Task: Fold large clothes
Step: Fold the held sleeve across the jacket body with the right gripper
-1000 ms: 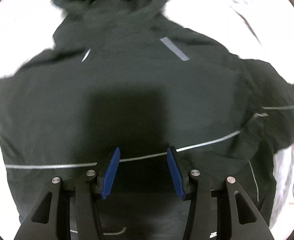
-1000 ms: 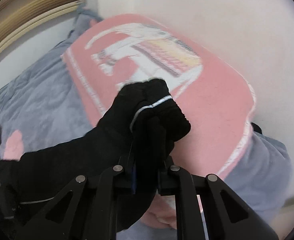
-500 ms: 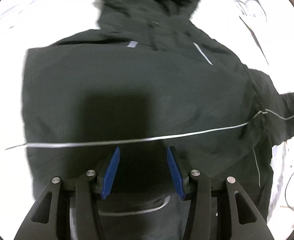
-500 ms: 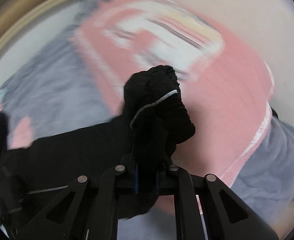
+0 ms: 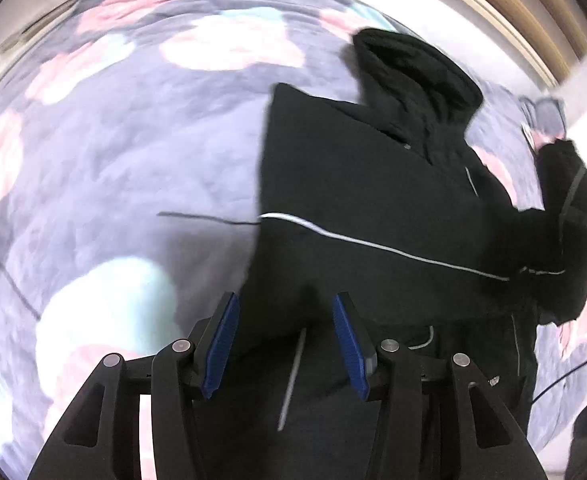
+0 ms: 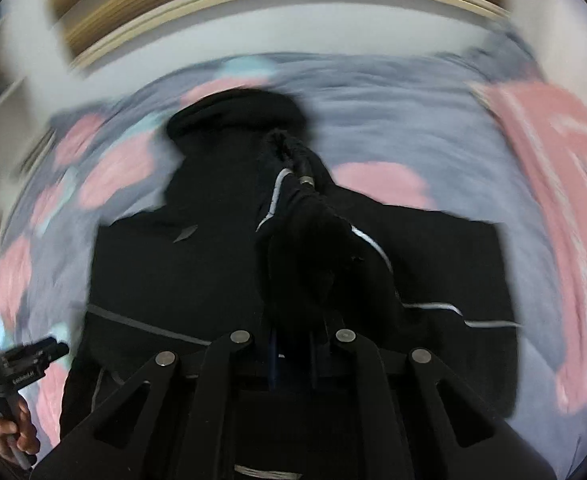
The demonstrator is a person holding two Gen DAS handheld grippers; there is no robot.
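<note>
The black jacket point(image 5: 373, 184) lies spread flat on a bed, over a grey quilt point(image 5: 133, 140) patterned with pink and pale green blotches. Its hood point(image 5: 413, 68) points away toward the far edge of the bed, and a thin reflective stripe point(image 5: 373, 244) runs across the body.

In the right wrist view the jacket point(image 6: 181, 280) fills the middle of the frame, hood point(image 6: 233, 116) at the top. One sleeve point(image 6: 305, 248) is lifted off the body and bunched into a dark roll with silver piping, rising straight up from the right claw point(image 6: 293, 360). That claw is clamped together on the sleeve cloth, its jaws nearly meeting with the fabric pinched between them. The sleeve hangs over the jacket's chest, roughly along its middle line.

In the left wrist view the left claw point(image 5: 285, 340) hovers over the jacket's lower hem, near its left edge, jaws standing apart with blue pads point(image 5: 223, 336) showing. Only flat cloth lies below the gap; the pads press on nothing. The raised sleeve point(image 5: 565, 200) shows at the right edge of this view, well apart from the left claw.

A pink blanket point(image 6: 553, 220) lies on the quilt to the jacket's right. A hand point(image 6: 13, 428) grips the left claw's handle at the lower left of the right wrist view. A wooden headboard point(image 6: 253, 0) runs behind the bed. Both views are blurred.
</note>
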